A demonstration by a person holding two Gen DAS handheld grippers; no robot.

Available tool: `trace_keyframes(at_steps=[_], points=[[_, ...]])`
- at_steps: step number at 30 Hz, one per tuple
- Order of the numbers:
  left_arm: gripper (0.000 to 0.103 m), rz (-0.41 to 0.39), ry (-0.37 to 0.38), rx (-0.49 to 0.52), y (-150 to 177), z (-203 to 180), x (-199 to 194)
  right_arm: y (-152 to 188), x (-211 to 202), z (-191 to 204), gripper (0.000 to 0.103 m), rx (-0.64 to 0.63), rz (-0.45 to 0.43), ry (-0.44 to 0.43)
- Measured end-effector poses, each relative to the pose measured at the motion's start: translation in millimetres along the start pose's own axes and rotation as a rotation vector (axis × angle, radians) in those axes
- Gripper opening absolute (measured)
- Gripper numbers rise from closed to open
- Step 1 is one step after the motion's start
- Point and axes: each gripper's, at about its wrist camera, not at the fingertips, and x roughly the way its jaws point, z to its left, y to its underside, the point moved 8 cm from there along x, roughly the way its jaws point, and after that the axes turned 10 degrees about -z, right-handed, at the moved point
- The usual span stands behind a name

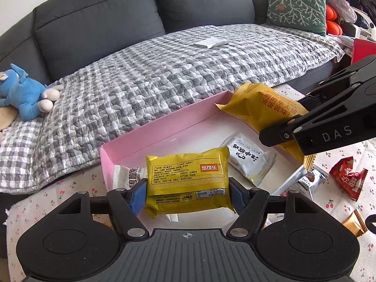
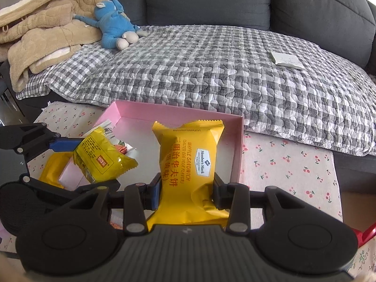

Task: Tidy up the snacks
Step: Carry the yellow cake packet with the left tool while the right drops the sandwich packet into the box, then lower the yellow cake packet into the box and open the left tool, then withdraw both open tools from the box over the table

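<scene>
My left gripper (image 1: pixel 187 193) is shut on a yellow cracker packet (image 1: pixel 188 176), held flat across the near end of the pink tray (image 1: pixel 150 129). That packet (image 2: pixel 103 157) and the left gripper (image 2: pixel 77 162) show at the left of the right wrist view. My right gripper (image 2: pixel 187 189) is shut on an orange-yellow waffle sandwich packet (image 2: pixel 188 159), upright over the tray's right part (image 2: pixel 237 155). In the left wrist view this packet (image 1: pixel 265 110) hangs over the tray's far right end in the right gripper (image 1: pixel 293 119). Inside the tray lie a white packet (image 1: pixel 249 155) and another white packet (image 1: pixel 127 176).
The tray sits on a cherry-print cloth (image 2: pixel 289 162) in front of a grey sofa with a checked cover (image 1: pixel 152 75). Loose snacks lie on the cloth: a red packet (image 1: pixel 350 178), a silver one (image 1: pixel 305 181), a gold one (image 1: pixel 352 225). A blue plush toy (image 2: pixel 112 25) lies on the sofa.
</scene>
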Motion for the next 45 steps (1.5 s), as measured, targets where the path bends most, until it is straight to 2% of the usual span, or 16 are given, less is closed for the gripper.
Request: trace_keyframes(at_steps=[6, 13, 15, 17, 19, 23, 32, 45], points=[[0.072, 0.006, 0.011, 0.001, 3, 5, 28, -5, 24, -2, 0.038, -0.009, 0.002, 0.000], [0.073, -0.016, 0.032, 0.012, -5, 4, 40, -12, 33, -8, 0.040, 0.004, -0.015, 0.010], [0.077, -0.017, 0.035, 0.015, -5, 3, 41, -14, 29, -10, 0.045, 0.017, -0.029, 0.014], [0.083, -0.017, 0.036, 0.013, -4, 3, 40, -17, 26, -10, 0.063, 0.027, -0.043, 0.011], [0.085, -0.016, 0.041, 0.011, -4, 2, 38, -18, 21, -10, 0.068, 0.023, -0.053, 0.014], [0.092, -0.019, 0.051, 0.006, -5, 0, 29, -20, 13, -9, 0.074, 0.024, -0.063, 0.023], [0.093, -0.025, 0.062, -0.017, -1, -6, -6, -12, -21, -2, 0.088, 0.020, -0.087, 0.032], [0.097, -0.058, 0.044, -0.080, 22, -11, -75, 22, -76, 18, 0.098, 0.023, -0.115, 0.031]])
